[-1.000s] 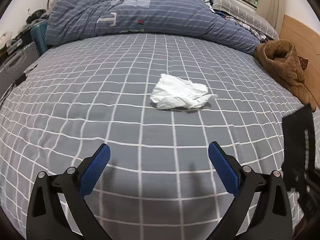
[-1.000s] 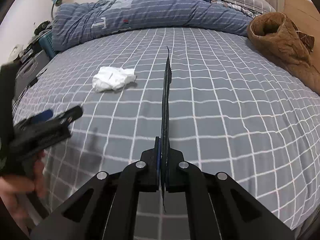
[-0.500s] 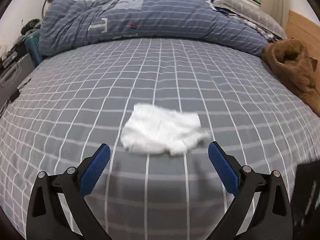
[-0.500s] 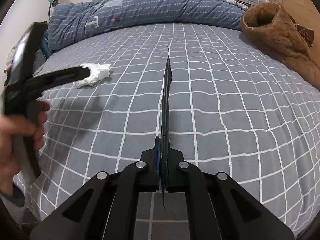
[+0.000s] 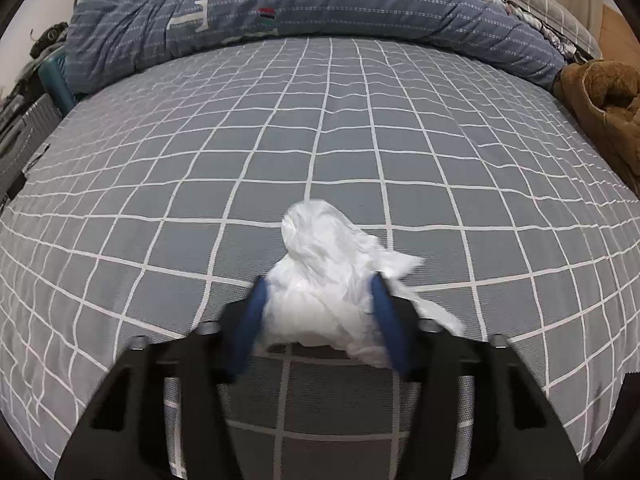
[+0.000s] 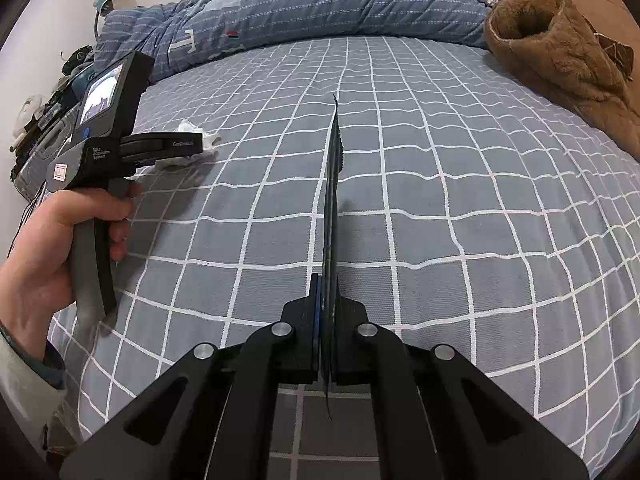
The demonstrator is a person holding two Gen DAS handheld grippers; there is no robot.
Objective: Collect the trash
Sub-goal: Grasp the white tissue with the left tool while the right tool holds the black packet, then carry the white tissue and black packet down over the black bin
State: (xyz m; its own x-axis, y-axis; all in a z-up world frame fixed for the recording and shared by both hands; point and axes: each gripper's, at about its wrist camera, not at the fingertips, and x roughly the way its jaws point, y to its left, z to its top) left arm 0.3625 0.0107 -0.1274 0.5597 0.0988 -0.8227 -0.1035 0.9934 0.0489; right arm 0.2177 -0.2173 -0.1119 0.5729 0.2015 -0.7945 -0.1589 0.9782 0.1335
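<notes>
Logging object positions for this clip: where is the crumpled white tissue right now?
The tissue sits between the left gripper fingers on the grey checked bed.

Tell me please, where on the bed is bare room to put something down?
The checked sheet lies bare from the right gripper out to the rolled blue duvet and the brown fleece garment. It is crowded only at the near left, where the left gripper closes around the crumpled white tissue.
</notes>
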